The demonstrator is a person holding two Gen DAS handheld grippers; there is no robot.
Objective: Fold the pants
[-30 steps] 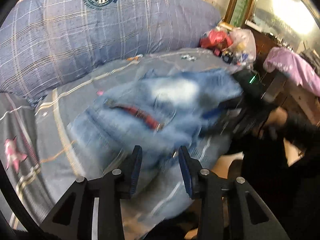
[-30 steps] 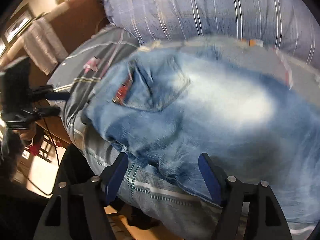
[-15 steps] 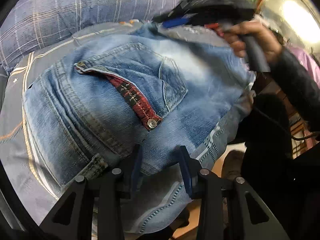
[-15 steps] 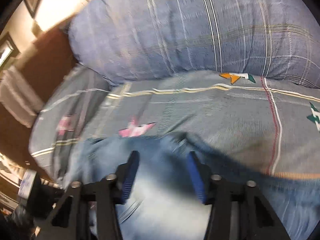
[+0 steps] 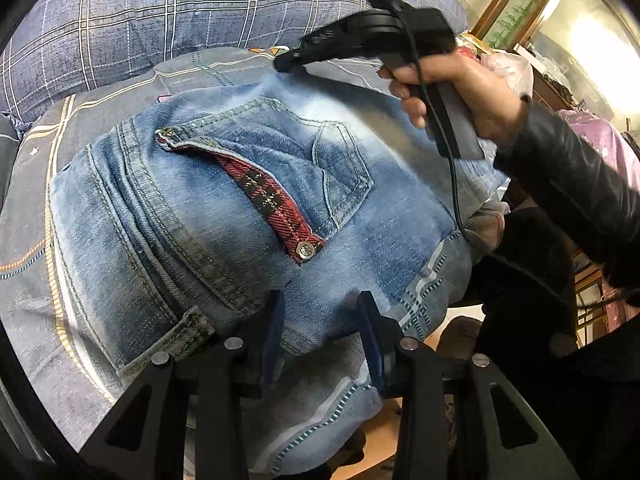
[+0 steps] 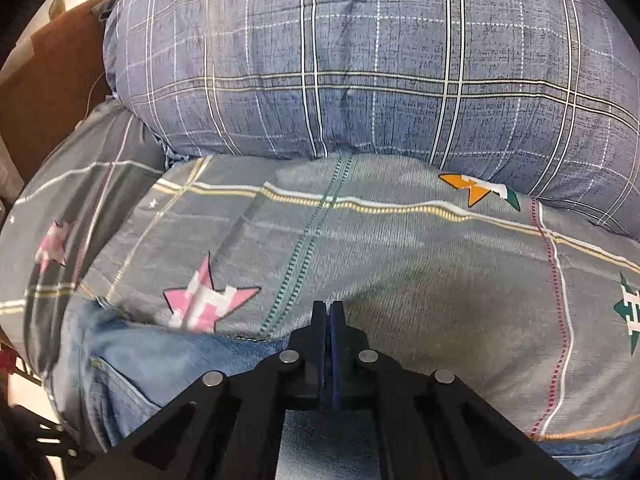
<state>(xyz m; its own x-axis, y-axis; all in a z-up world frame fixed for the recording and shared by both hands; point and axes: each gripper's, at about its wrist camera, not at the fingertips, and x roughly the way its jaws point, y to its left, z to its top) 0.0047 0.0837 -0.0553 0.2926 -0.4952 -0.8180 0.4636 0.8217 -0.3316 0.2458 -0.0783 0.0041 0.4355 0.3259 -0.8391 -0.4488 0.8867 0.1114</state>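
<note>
Blue jeans (image 5: 240, 220) lie folded on the bed, back pocket with red plaid trim (image 5: 272, 200) facing up. My left gripper (image 5: 322, 320) is low over their near edge. Its fingers stand apart with the denim hem lying between them, and the pads do not press it. A hand (image 5: 460, 92) holds my right gripper (image 5: 282, 65) at the far edge of the jeans. In the right wrist view that gripper (image 6: 330, 312) is shut, pads together with nothing visible between them. Its tips rest over the bedsheet (image 6: 400, 260), just past the denim (image 6: 140, 360).
A big blue plaid pillow (image 6: 360, 60) blocks the far side of the bed. The bed edge drops off on the right in the left wrist view, where a dark sleeve (image 5: 580, 184), plastic bags (image 5: 508, 68) and a pink cloth (image 5: 600, 140) crowd the space.
My left gripper came down onto the near edge of the jeans. My right gripper swept across the jeans to their far edge and its jaws went from wide apart to shut.
</note>
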